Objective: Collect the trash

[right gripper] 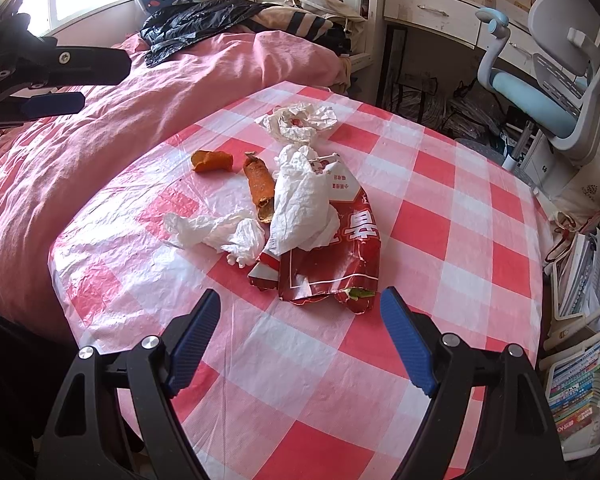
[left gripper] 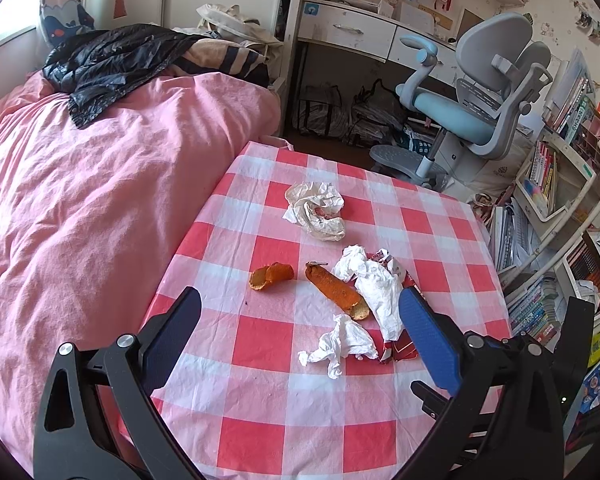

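Observation:
Trash lies on a table with a red-and-white checked cloth. A torn red snack wrapper sits just beyond my right gripper, which is open and empty. White tissues lie over the wrapper, with another crumpled tissue to its left. Two orange peels and a crumpled white wrapper lie farther back. In the left wrist view my left gripper is open and empty above the long peel and tissue. The small peel lies left of it.
A bed with a pink duvet borders the table's left side, with a black jacket on it. A grey-and-blue desk chair and a white desk stand behind. Bookshelves crowd the right side.

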Demonstrator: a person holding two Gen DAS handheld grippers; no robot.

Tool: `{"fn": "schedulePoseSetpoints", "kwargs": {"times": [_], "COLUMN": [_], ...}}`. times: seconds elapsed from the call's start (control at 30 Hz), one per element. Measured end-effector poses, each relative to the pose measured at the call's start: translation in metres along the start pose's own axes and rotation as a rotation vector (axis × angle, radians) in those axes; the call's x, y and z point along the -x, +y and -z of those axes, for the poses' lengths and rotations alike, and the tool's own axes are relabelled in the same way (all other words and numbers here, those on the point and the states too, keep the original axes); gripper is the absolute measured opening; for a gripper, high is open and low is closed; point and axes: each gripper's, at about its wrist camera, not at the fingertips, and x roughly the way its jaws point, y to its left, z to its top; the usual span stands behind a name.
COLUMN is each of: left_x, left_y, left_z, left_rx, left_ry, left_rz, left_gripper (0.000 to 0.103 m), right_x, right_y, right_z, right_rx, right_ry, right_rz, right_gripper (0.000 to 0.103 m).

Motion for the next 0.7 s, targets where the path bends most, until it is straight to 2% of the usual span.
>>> {"fn": "schedulePoseSetpoints", "kwargs": {"times": [0.7], "left_x": [-0.0005], "left_y": [0.0003], "left_z": [0.0019], "left_rx": [0.003], "left_ry": [0.004], "left_rz": [0.002], "left_gripper": [0.096], "right_x": [-0.0003], "right_y": [0.0008], "right_z": [0.0], "right_rx": [0.002], "right_ry": [0.001], "right_rz": [-0.001], "right_gripper": [0.079]}}
